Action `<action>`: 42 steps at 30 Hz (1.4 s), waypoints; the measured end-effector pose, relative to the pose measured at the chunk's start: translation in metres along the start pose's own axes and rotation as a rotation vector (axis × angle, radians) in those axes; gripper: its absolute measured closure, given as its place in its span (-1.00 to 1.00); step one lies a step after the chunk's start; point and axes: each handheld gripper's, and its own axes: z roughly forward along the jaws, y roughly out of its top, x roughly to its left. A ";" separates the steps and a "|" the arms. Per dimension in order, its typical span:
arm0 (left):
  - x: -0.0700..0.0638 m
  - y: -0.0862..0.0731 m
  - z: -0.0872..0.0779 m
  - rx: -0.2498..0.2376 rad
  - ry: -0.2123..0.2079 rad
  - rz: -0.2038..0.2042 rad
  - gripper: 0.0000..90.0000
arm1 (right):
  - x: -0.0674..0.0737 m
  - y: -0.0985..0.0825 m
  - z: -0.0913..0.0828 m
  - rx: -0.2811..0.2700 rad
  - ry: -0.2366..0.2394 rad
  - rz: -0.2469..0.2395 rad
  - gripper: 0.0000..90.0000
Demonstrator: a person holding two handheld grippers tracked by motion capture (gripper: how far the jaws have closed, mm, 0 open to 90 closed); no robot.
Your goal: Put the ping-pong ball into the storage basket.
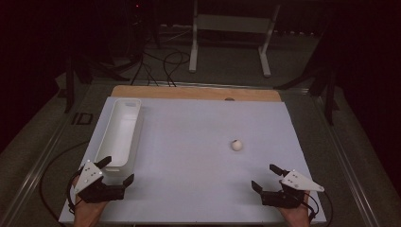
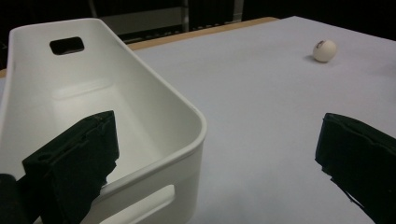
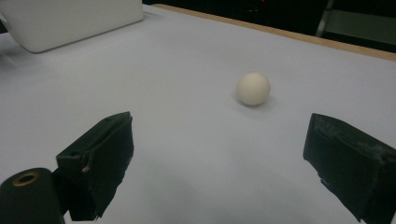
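Ball [image 1: 236, 145] right of bin [image 1: 118, 135]

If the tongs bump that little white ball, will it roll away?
Probably yes. The ball is round and sits free on the flat white table, with nothing beside it to stop it. It looks like a small, smooth ping-pong type ball, so likely very light. The open right tongs might squirt it sideways unless they close evenly.

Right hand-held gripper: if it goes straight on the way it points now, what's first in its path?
Probably the white ball. It sits ahead of the right hand-held gripper, between the lines of its open jaws and slightly right of centre, with bare table in between. Depth is unclear.
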 end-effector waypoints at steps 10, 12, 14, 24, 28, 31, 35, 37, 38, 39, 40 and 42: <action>0.000 -0.001 -0.001 -0.002 0.016 0.000 -1.00 | -0.002 0.001 0.001 0.012 -0.012 0.014 -0.83; 0.000 -0.001 -0.001 -0.001 0.018 0.000 -1.00 | -0.002 0.002 0.001 0.013 -0.014 0.018 -0.83; 0.000 -0.001 0.000 0.001 0.022 0.003 -1.00 | -0.002 0.003 0.001 0.014 -0.015 0.021 -0.83; 0.000 -0.001 -0.003 -0.010 0.030 -0.016 -1.00 | -0.003 0.017 0.000 0.033 -0.058 0.041 -0.83; -0.001 -0.001 -0.002 -0.004 0.028 -0.012 -1.00 | -0.002 0.022 0.000 0.031 -0.063 0.033 -0.83; -0.002 -0.001 -0.002 -0.001 0.039 -0.002 -1.00 | -0.002 0.026 0.003 0.039 -0.056 0.024 -0.83; -0.003 -0.001 -0.001 0.002 0.037 0.000 -1.00 | -0.002 0.029 0.005 0.041 -0.056 0.025 -0.83; -0.003 0.000 -0.001 0.004 0.035 0.001 -1.00 | -0.003 0.030 0.007 0.046 -0.058 0.028 -0.83; -0.003 0.000 -0.001 0.004 0.035 0.001 -1.00 | -0.003 0.031 0.008 0.050 -0.060 0.028 -0.83; -0.003 0.000 -0.001 0.005 0.035 0.001 -1.00 | -0.003 0.032 0.009 0.054 -0.065 0.022 -0.83; -0.003 0.000 -0.001 0.005 0.036 0.002 -1.00 | -0.003 0.033 0.010 0.057 -0.068 0.022 -0.83; -0.003 0.000 -0.001 0.007 0.034 0.002 -1.00 | -0.005 0.036 0.012 0.062 -0.077 0.019 -0.83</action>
